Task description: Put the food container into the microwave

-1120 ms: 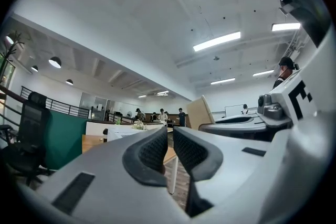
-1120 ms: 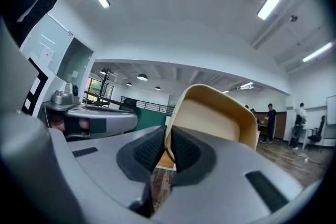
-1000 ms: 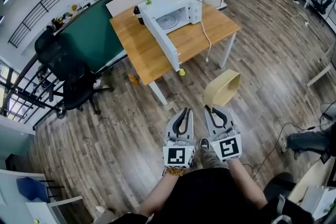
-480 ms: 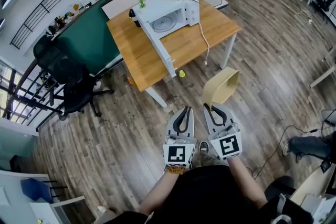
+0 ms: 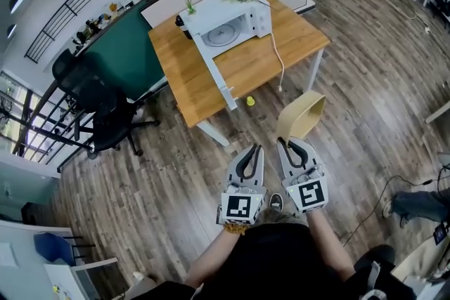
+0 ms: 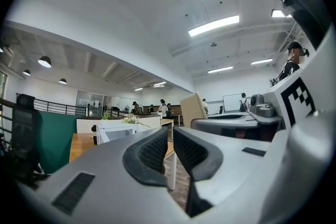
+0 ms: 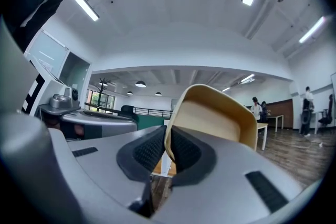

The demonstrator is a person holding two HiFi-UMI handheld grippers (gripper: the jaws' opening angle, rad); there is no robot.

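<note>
Across a stretch of wood floor ahead of me, the microwave (image 5: 228,17) sits on the table (image 5: 309,38) with its door (image 5: 216,74) swung wide toward me. The food container (image 5: 301,116) is well apart from it. It hangs off my right gripper (image 5: 290,144), tipped on edge above the floor, and the jaws are pinching just one thin wall near the rim. My left gripper (image 5: 252,150) rides just beside the right one, its jaws drawn together on nothing.

That hold is my main worry. With so narrow a bite on a tilted container, I judge it could pivot or slide out if I jolt it on the walk over. The door looks to reach about to the table's edge, so a straight approach could clip the container against it. A white cable (image 5: 279,63) droops off the table front and might snag a gripper. A small yellow ball (image 5: 250,101) lies on the floor by the table leg, right where I might step.
</note>
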